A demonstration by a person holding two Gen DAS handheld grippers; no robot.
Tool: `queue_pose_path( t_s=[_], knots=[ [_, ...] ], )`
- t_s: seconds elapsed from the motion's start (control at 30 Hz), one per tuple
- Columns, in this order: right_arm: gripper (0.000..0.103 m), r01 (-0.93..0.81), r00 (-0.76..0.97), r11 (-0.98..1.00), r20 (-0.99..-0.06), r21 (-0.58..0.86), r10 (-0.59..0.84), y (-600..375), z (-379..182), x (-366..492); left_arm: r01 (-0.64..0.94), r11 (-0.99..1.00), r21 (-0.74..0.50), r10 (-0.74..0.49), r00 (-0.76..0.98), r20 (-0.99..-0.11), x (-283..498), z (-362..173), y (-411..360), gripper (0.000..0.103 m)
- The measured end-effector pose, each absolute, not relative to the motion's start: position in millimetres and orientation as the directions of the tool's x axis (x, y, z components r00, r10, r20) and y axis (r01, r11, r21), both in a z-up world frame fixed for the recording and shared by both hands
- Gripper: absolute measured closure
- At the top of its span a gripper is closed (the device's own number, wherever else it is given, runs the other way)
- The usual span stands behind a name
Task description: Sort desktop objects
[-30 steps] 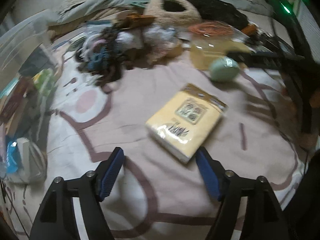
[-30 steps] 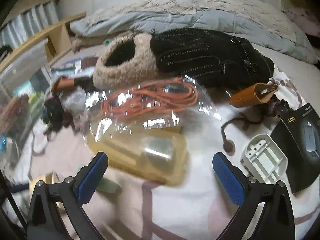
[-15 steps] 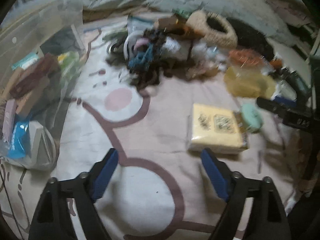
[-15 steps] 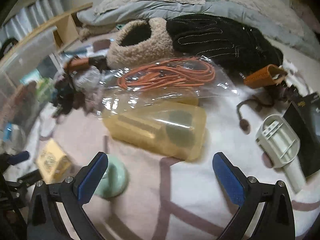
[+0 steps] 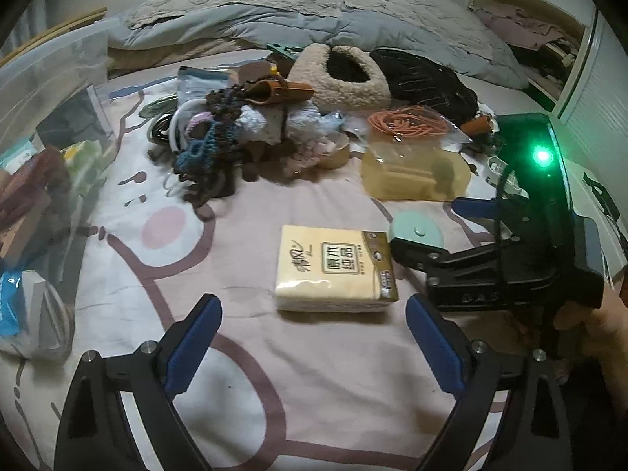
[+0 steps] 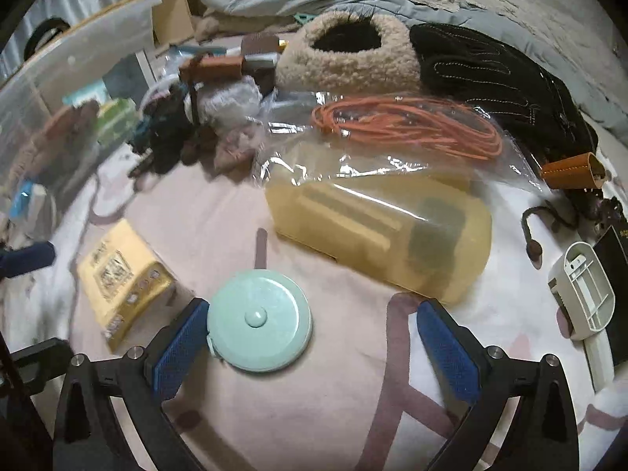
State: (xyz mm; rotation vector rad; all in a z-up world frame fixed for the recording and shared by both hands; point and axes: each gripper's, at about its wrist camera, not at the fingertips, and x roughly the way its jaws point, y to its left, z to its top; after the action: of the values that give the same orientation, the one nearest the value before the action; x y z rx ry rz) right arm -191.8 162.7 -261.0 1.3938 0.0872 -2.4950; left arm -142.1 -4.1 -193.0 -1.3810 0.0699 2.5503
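The right gripper (image 6: 312,347) stood with its jaws wide, the mint-green round tape measure (image 6: 260,326) lying low and left of centre in the right wrist view, its rim touching or just beside the left blue pad while the right pad stood well clear of it. Nothing was clamped. The left gripper (image 5: 310,343) had its jaws opening, already wide, with nothing between them; the yellow tissue pack (image 5: 334,267) lay just beyond its tips, at the middle of the left wrist view.

The tape measure looked like a hard, smooth plastic disc — light, stiff and probably a little slippery at the rim, so it would best be taken across its full width, pads on opposite edges. The tissue pack looked soft and light in a glossy wrapper; it would give under pressure and wanted a grip across its short sides.

Everything rested on a pale pink bedsheet (image 5: 243,353) with brown looping lines — a soft surface that could sag under a downward push. A clear storage bin (image 5: 43,125) stood at the left edge, partly filled, and a heap of yarn and oddments (image 5: 235,133), a fleecy slipper (image 6: 349,59) and a bagged orange cord (image 6: 408,125) crowded the upper half, with a grey duvet (image 5: 314,23) behind.
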Motion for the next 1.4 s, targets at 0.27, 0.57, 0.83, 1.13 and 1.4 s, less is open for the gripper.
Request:
queue_pose_path(
  t_s=[0.27, 0.57, 0.83, 1.13, 1.4],
  knots=[
    [0.000, 0.187, -0.515, -0.982, -0.852, 0.002, -0.100, 181.5, -261.6, -196.6, -0.242, -0.969, -0.054, 0.178, -0.525, -0.832, -146.5, -201.0, 4.8, 0.007],
    [0.000, 0.068, -0.499, -0.997, -0.865, 0.028, -0.058, 211.6, -264.2, -200.5, -0.190, -0.979, -0.074, 0.160, -0.489, -0.858, -164.9, -222.0, 8.4, 0.007],
    [0.000, 0.051, -0.520, -0.999, -0.854, 0.002, -0.028, 207.6, -269.7, -199.1, -0.123, -0.984, -0.125, 0.169, -0.478, -0.862, -174.3, -230.0, 2.5, 0.009],
    [0.000, 0.047, -0.539, -0.999, -0.842, -0.007, -0.020, 206.7, -269.8, -194.6, -0.097, -0.991, -0.095, 0.131, -0.499, -0.857, -173.0, -229.4, 3.4, 0.023],
    [0.008, 0.047, -0.529, -0.999, -0.848, 0.001, -0.025, 206.8, -263.0, -191.7, -0.076, -0.992, -0.097, 0.122, -0.508, -0.853, -169.9, -225.3, -4.1, 0.027]
  ],
)
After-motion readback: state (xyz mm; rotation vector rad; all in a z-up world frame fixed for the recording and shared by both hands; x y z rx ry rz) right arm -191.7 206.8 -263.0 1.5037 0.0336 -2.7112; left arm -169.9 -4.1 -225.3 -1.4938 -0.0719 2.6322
